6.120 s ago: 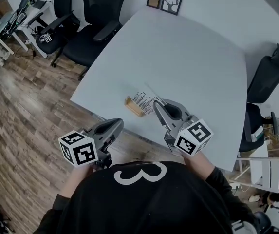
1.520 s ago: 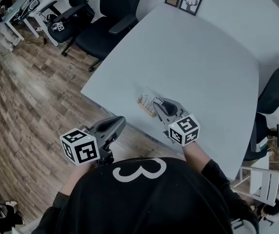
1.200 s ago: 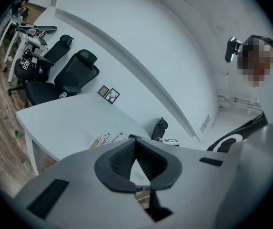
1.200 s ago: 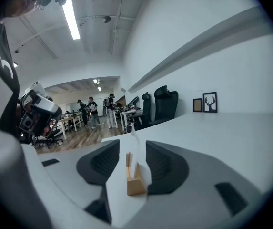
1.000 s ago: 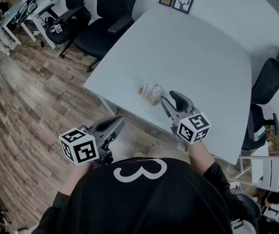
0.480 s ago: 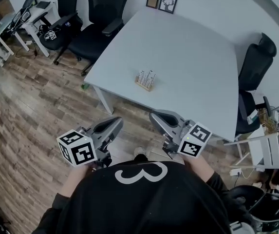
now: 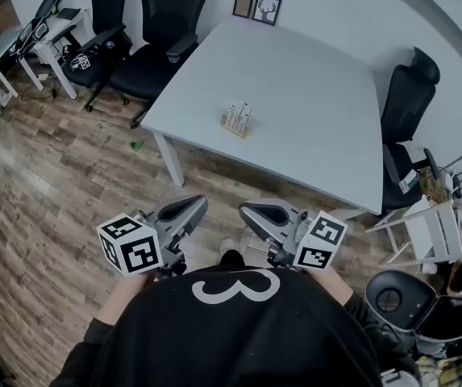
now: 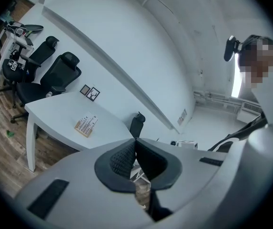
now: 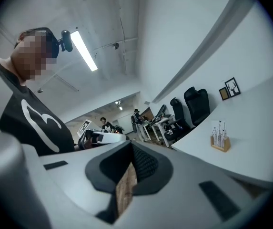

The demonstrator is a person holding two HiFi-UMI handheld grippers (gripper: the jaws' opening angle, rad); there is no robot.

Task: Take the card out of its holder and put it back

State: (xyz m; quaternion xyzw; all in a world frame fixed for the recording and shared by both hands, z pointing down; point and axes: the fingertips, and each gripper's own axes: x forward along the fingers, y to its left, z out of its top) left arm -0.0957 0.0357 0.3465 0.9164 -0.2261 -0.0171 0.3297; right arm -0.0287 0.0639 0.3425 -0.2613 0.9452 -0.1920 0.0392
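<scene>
Distance told most in the head view: the holder [image 7: 236, 122] stood with its cards upright near the front edge of the desk [image 7: 311, 87], upper centre of the frame. The left gripper [image 7: 199, 204] and right gripper [image 7: 245, 210] hung low at bottom centre, close to the body and over the floor [image 7: 69, 184], well apart from the desk. Nothing was carried, so I judged the card to be back in its holder and the grippers idle, though which card had been the one handled could not be told. Only this view showed both grippers at once and the gap to the desk.

The left gripper view settled what the head view left coarse: its jaws met pad to pad, with nothing between them. The holder sat small at left centre on the desk, with two frames [image 8: 89, 92] by the wall behind.

The right gripper view showed its jaws likewise closed and empty, only floor visible below them. The holder appeared at right centre, seen side-on, and far people [image 9: 104, 123] showed here alone.
</scene>
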